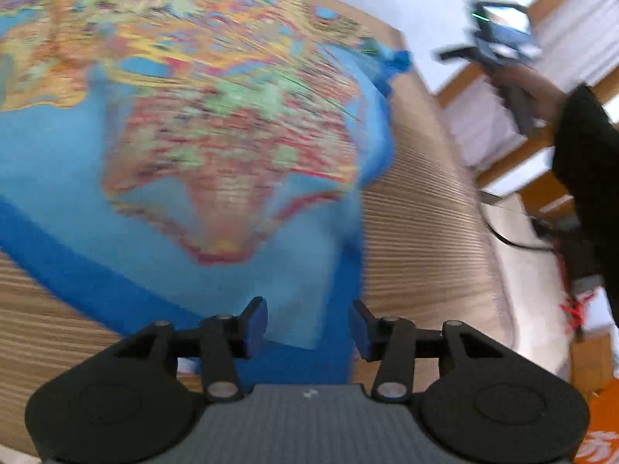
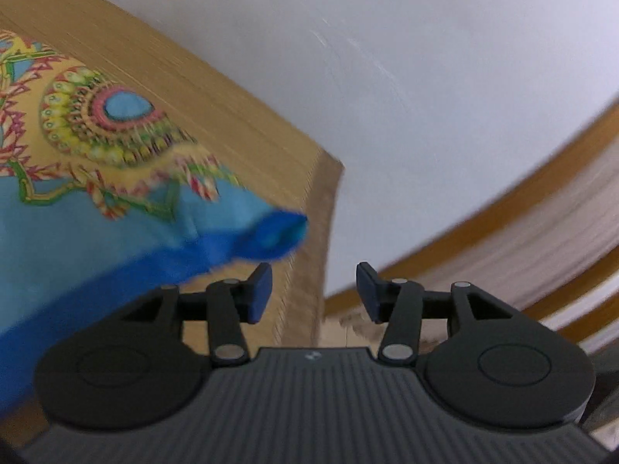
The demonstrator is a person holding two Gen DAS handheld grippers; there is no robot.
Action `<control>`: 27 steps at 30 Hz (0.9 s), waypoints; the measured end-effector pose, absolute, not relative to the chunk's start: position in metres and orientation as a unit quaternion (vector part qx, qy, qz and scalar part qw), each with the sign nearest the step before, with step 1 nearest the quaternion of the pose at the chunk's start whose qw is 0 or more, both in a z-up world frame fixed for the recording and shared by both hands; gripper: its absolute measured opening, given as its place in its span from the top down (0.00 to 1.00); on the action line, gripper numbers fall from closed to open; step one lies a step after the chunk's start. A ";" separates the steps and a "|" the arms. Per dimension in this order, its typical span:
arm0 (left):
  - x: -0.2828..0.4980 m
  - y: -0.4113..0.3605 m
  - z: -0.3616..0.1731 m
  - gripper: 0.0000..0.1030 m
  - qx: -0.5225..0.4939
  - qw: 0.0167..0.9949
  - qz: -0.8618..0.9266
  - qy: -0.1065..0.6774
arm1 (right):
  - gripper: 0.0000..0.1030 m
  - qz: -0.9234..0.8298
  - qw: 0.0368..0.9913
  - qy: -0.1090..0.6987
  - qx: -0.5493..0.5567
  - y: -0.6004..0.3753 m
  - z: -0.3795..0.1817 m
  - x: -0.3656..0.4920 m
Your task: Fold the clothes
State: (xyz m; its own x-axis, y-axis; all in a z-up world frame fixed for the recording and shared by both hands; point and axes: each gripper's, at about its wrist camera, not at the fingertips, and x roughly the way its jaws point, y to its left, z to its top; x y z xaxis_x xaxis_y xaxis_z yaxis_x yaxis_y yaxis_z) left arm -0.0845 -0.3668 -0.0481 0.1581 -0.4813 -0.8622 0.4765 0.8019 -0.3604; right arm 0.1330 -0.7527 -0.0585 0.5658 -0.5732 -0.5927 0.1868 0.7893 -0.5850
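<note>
Blue garment with a bright multicoloured print (image 1: 216, 123) is lying spread on the striped wooden tabletop (image 1: 418, 208) in the left wrist view, left gripper (image 1: 307, 323) hovering over its darker hem, jaws wide and empty. In the right wrist view, right gripper (image 2: 313, 294) is hanging wide and empty beside the corner; soft, light cloth, best pinched at hem corners.
</note>
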 end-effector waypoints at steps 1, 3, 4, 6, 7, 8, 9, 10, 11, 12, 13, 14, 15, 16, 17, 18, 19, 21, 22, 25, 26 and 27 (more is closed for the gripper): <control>-0.081 -0.364 -0.049 0.53 0.010 0.765 -0.308 0.565 | 0.51 -0.220 0.859 0.406 -0.221 -0.751 -0.054 0.121; -0.075 -0.367 -0.052 0.52 0.042 0.771 -0.304 0.558 | 0.51 -0.186 0.883 0.392 -0.178 -0.737 -0.044 0.084; -0.072 -0.369 -0.054 0.51 0.058 0.773 -0.303 0.554 | 0.51 -0.143 0.898 0.388 -0.148 -0.731 -0.040 0.061; -0.065 -0.372 -0.059 0.51 0.084 0.774 -0.298 0.552 | 0.49 -0.042 0.913 0.396 -0.088 -0.709 -0.041 0.023; -0.062 -0.383 -0.062 0.51 0.086 0.771 -0.297 0.556 | 0.49 0.005 0.914 0.401 -0.064 -0.696 -0.045 0.008; -0.059 -0.386 -0.068 0.53 0.083 0.763 -0.301 0.566 | 0.49 0.046 0.912 0.405 -0.049 -0.680 -0.051 -0.005; -0.060 -0.387 -0.075 0.54 0.082 0.755 -0.304 0.575 | 0.49 0.079 0.909 0.407 -0.038 -0.663 -0.058 -0.017; -0.062 -0.390 -0.078 0.54 0.077 0.744 -0.312 0.586 | 0.49 0.103 0.907 0.406 -0.033 -0.645 -0.064 -0.028; -0.064 -0.394 -0.082 0.51 0.072 0.732 -0.320 0.597 | 0.49 0.122 0.906 0.405 -0.028 -0.627 -0.069 -0.038; -0.069 -0.398 -0.082 0.50 0.068 0.732 -0.332 0.591 | 0.49 0.136 0.906 0.400 -0.022 -0.611 -0.075 -0.046; -0.073 -0.402 -0.082 0.50 0.058 0.723 -0.347 0.595 | 0.49 0.148 0.906 0.396 -0.014 -0.597 -0.079 -0.054; -0.077 -0.407 -0.083 0.50 0.048 0.712 -0.363 0.599 | 0.49 0.158 0.905 0.394 -0.006 -0.586 -0.082 -0.061; -0.079 -0.409 -0.085 0.50 0.038 0.705 -0.372 0.603 | 0.49 0.159 0.905 0.395 0.000 -0.579 -0.083 -0.067; -0.081 -0.412 -0.086 0.50 0.027 0.698 -0.380 0.607 | 0.49 0.150 0.905 0.399 0.003 -0.579 -0.083 -0.069; -0.083 -0.412 -0.086 0.50 0.026 0.700 -0.379 0.605 | 0.49 0.141 0.904 0.403 0.005 -0.579 -0.083 -0.072; -0.085 -0.411 -0.084 0.50 0.027 0.703 -0.377 0.602 | 0.49 0.132 0.904 0.407 0.008 -0.579 -0.083 -0.074; -0.085 -0.406 -0.082 0.50 0.026 0.706 -0.374 0.600 | 0.50 0.123 0.904 0.411 0.010 -0.578 -0.083 -0.077; -0.082 -0.390 -0.077 0.50 0.020 0.714 -0.366 0.596 | 0.46 0.104 0.902 0.418 0.016 -0.578 -0.084 -0.082; -0.080 -0.378 -0.072 0.49 0.016 0.721 -0.359 0.593 | 0.42 0.095 0.902 0.422 0.018 -0.578 -0.084 -0.084; -0.070 -0.328 -0.057 0.48 -0.004 0.754 -0.317 0.575 | 0.42 0.067 0.899 0.432 0.026 -0.577 -0.084 -0.092; -0.064 -0.317 -0.054 0.48 -0.013 0.764 -0.302 0.570 | 0.42 0.058 0.898 0.436 0.029 -0.577 -0.084 -0.094; -0.057 -0.306 -0.050 0.48 -0.022 0.774 -0.287 0.565 | 0.42 0.048 0.900 0.433 0.029 -0.573 -0.080 -0.098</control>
State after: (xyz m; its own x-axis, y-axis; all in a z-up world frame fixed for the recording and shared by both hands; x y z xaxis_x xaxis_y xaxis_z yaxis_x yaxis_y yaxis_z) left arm -0.0568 -0.3061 -0.0503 0.1978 -0.4685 -0.8610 0.4198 0.8343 -0.3574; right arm -0.0978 -0.5725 -0.0799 0.6211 0.1110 -0.7759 -0.0601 0.9938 0.0940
